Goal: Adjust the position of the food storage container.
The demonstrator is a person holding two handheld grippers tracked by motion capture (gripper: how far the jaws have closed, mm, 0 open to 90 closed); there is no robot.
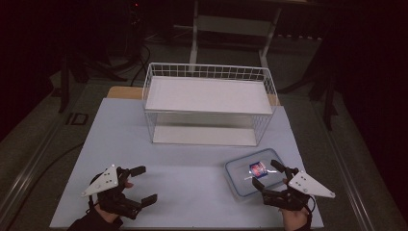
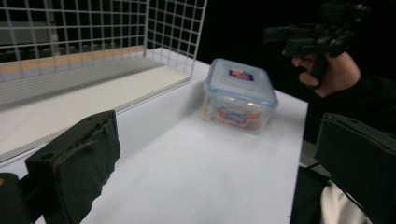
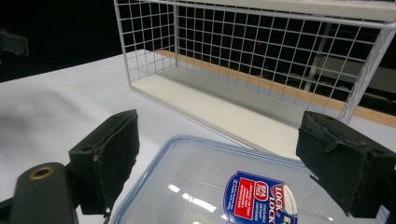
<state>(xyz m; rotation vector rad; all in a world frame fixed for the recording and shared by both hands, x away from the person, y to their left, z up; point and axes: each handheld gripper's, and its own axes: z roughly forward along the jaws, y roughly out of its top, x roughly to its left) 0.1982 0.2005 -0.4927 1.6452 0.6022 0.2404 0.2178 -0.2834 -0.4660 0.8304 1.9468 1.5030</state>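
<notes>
Your right gripper [image 1: 269, 174] hovers, jaws apart, over the clear, blue-rimmed plastic box [image 1: 240, 175]; close off-centre and its slick lid may skid. Your left gripper [image 1: 140, 184] is spread too.

Room dim, edges black. White table [image 1: 192, 168] sits on grey floor [image 1: 48, 144]. Beyond table, pale desk frame [image 1: 231, 26] stands in gloom. Left of table, dark cables [image 1: 139, 57] snake over floor; floor rail [image 1: 29, 168] runs alongside.
</notes>
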